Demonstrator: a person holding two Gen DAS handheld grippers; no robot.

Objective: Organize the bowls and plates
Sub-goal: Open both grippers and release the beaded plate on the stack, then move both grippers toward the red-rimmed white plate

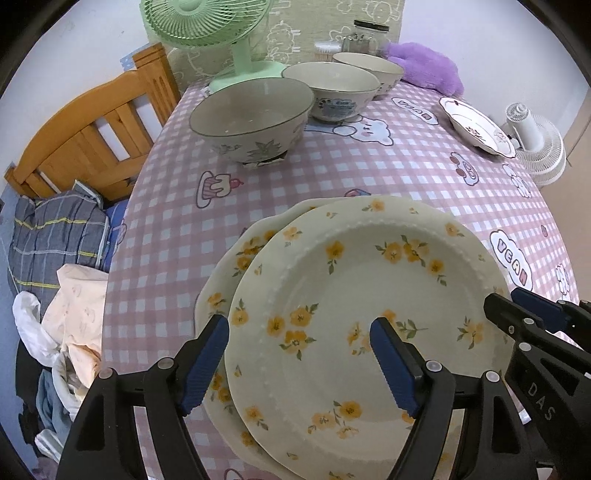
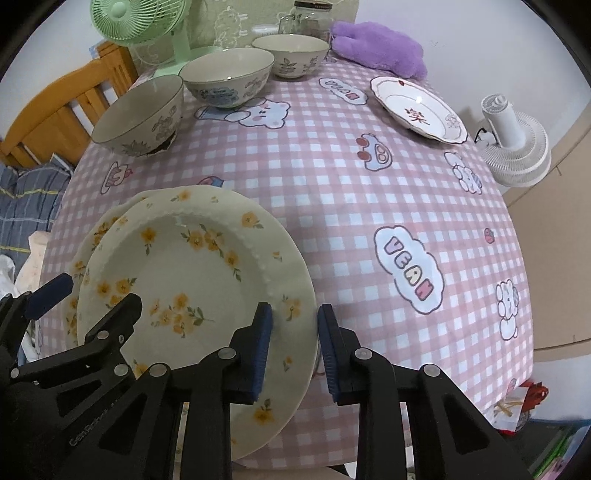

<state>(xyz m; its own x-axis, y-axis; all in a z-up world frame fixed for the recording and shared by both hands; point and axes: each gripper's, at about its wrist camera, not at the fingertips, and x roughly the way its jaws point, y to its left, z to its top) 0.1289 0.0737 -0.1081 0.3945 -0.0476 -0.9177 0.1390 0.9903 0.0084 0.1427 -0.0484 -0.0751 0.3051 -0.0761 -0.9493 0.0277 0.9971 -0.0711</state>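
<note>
Two cream plates with yellow flowers lie stacked near the table's front. The top plate (image 1: 351, 295) (image 2: 192, 280) sits shifted to the right on the lower plate (image 1: 236, 254) (image 2: 94, 229). My left gripper (image 1: 300, 322) (image 2: 94, 295) stands wide open astride the top plate's left rim, its pads clear of it. My right gripper (image 2: 294, 308) (image 1: 508, 297) is narrowly open astride the right rim, with a gap still showing at the inner pad. Three bowls (image 1: 251, 118) (image 1: 332, 88) (image 1: 369, 66) stand in a row at the back left. A white plate with a red pattern (image 1: 476, 125) (image 2: 417, 107) lies at the back right.
A green fan (image 1: 207, 22), a glass jar (image 1: 369, 35) and a purple plush (image 1: 424, 62) stand along the table's back edge. A white fan (image 1: 535, 147) sits beyond the right edge. A wooden bed frame (image 1: 92, 129) with bedding is to the left.
</note>
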